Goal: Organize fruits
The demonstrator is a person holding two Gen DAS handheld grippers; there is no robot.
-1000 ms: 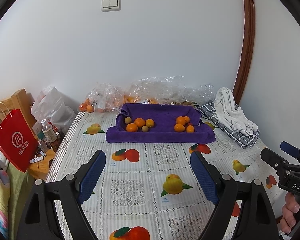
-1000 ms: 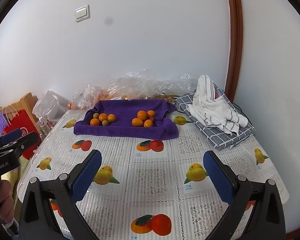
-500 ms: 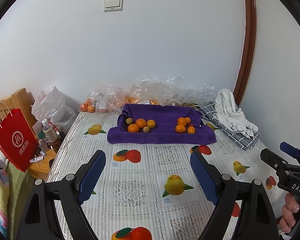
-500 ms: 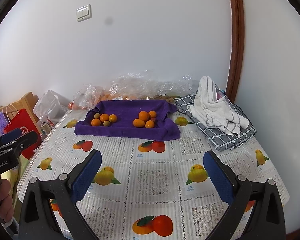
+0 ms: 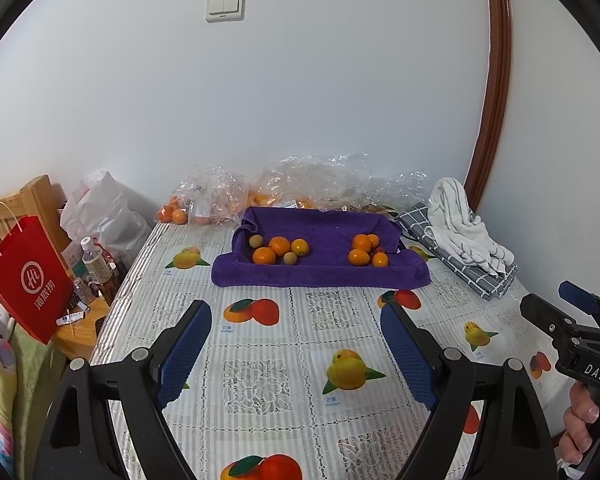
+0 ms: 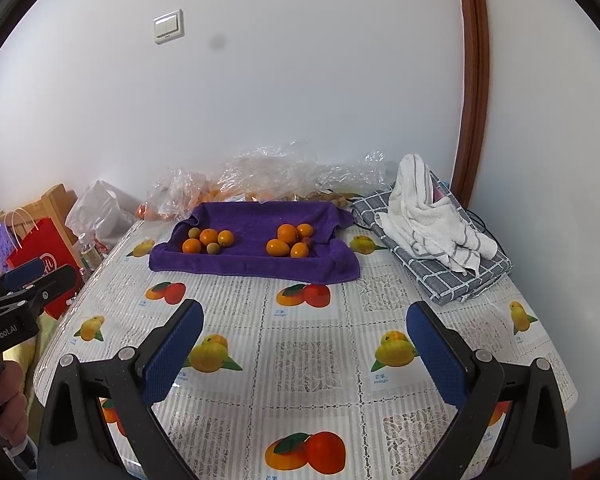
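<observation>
A purple towel lies at the far middle of the table. On it sit two clusters of fruit: a left group of oranges and small brown-green fruits, and a right group of oranges. My left gripper is open and empty, well short of the towel. My right gripper is open and empty too, also short of the towel. Each gripper shows at the edge of the other's view.
Clear plastic bags with more oranges lie behind the towel at the wall. A white striped cloth on a grey checked cloth lies at the right. A red paper bag and bottles stand left of the table.
Both grippers have drawn back and risen slightly, so the towel and fruit sit a little farther away. Both stay open and empty.
</observation>
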